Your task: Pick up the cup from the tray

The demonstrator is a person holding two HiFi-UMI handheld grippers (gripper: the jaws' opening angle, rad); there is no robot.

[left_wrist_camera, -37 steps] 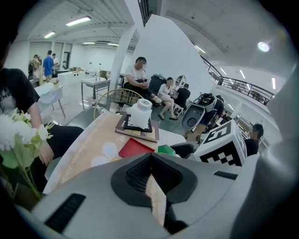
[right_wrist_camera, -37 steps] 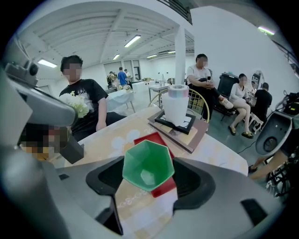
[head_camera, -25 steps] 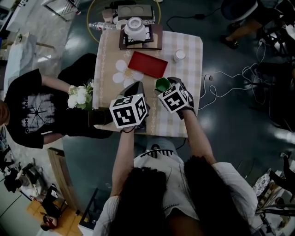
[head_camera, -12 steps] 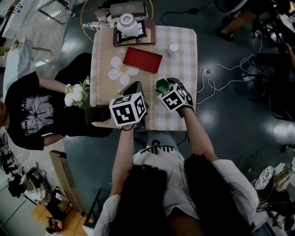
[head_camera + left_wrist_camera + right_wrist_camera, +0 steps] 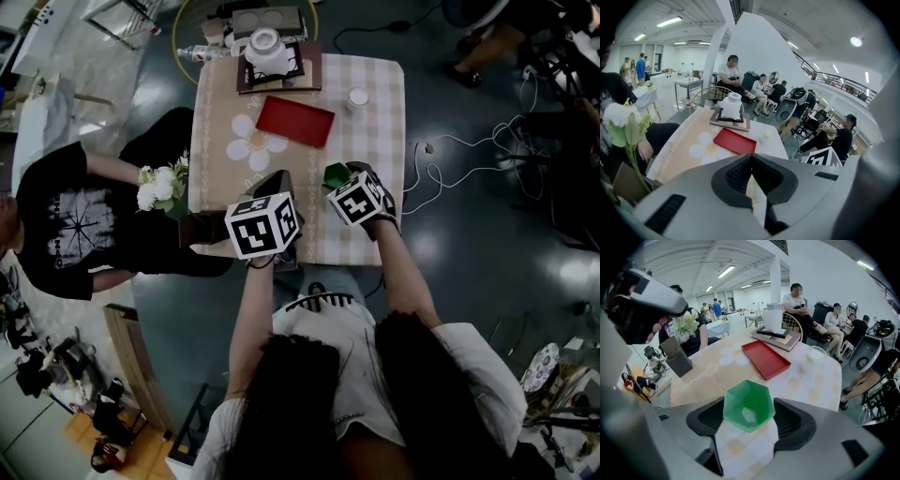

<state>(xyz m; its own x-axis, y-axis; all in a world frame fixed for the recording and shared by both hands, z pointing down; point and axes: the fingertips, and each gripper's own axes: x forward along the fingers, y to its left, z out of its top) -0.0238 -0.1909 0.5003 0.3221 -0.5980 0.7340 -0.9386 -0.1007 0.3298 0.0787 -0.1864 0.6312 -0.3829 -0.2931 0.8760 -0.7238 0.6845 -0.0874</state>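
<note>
Overhead, head view: the green hexagonal cup (image 5: 335,174) lies at the tip of the right gripper (image 5: 347,183), over the near part of the table (image 5: 380,131). It is well apart from the red tray (image 5: 295,121), which lies bare farther up the table. The left gripper (image 5: 278,180) hangs just beside, to the cup's left, and is not on it; the right hand is the one at the cup.

Left gripper view: the jaws stand with their tips together, and only a thin wedge of tabletop shows behind them. Nothing is between them. The tray lies ahead and slightly left; the cup is outside this view.

Right gripper view: the cup sits squarely between the jaws, its mouth turned up toward the camera and its sides against the two dark pads (image 5: 794,423). The jaws stand wide, closed across the cup's full width. The tray lies ahead, beyond the cup. By this showing the cup is off the tray and in hand, so the coming move turns on keeping its mouth level in the right claw.
</note>
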